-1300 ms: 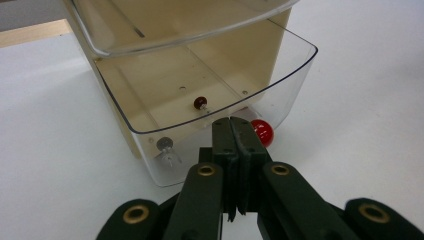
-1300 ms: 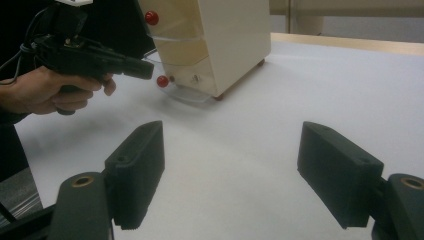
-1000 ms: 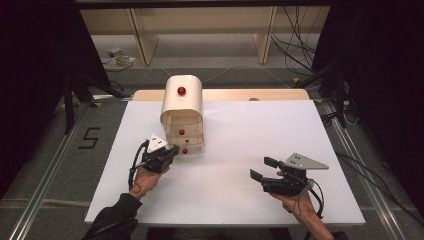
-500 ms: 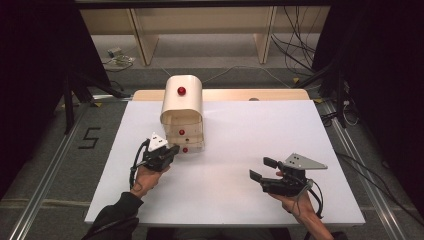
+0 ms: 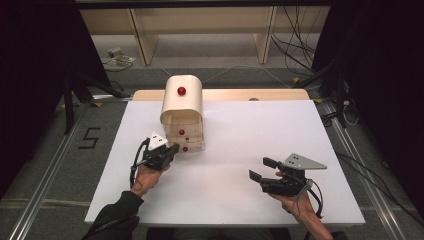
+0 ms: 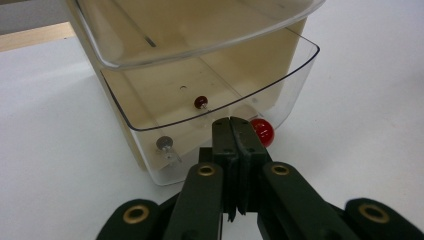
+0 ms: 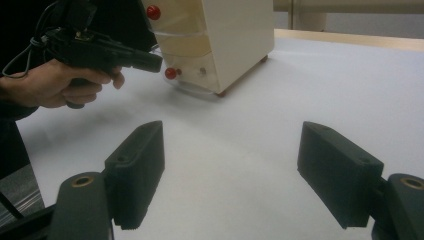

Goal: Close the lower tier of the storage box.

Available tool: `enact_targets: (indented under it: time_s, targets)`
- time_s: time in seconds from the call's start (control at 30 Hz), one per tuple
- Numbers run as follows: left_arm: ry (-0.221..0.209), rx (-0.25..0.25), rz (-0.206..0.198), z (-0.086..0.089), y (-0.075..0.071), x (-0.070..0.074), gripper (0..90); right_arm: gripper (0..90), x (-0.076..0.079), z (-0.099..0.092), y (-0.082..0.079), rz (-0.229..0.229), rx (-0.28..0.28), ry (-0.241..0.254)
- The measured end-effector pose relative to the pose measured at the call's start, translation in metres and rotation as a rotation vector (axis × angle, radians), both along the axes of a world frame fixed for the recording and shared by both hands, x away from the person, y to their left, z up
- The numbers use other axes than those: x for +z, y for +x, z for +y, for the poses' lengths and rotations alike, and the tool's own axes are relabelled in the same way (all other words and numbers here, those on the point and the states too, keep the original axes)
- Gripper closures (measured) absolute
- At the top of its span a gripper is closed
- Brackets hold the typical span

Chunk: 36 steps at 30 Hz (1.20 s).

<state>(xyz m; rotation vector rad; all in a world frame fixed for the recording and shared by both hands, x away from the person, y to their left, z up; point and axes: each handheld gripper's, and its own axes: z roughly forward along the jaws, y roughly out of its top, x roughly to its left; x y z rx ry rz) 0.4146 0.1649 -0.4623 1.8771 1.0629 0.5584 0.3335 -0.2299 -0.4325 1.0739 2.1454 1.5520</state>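
Note:
A small cream cabinet [image 5: 182,107] with clear plastic drawers and red knobs stands at the table's back middle. Its bottom drawer [image 6: 150,155] sticks out a little, and its red knob [image 6: 263,132] sits just right of my left gripper's [image 6: 231,124] tips. The left jaws are pressed together with nothing between them. From above, the left gripper [image 5: 172,148] points at the bottom knob [image 5: 185,149] from the left. My right gripper [image 5: 260,168] hovers over bare table at the front right, jaws wide apart and empty [image 7: 232,135], facing the cabinet [image 7: 235,35].
The white table top [image 5: 250,130] ends in a wooden strip at the back. Wooden shelf legs and loose cables lie on the floor beyond. Metal rails run along both sides of the table.

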Motion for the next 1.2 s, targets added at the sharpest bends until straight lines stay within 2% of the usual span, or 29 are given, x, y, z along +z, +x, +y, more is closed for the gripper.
enact_targets:
  time_s: [1.1, 1.2]
  targets:
    - [-0.01, 0.024, -0.012, 0.002, 0.01, 0.0, 88.9, 27.7, 0.0, 0.001, 0.0, 0.003, 0.003, -0.004]
    - [-0.005, 0.019, -0.022, 0.001, 0.011, -0.001, 88.8, 27.7, 0.0, 0.001, 0.0, 0.003, 0.003, -0.004]
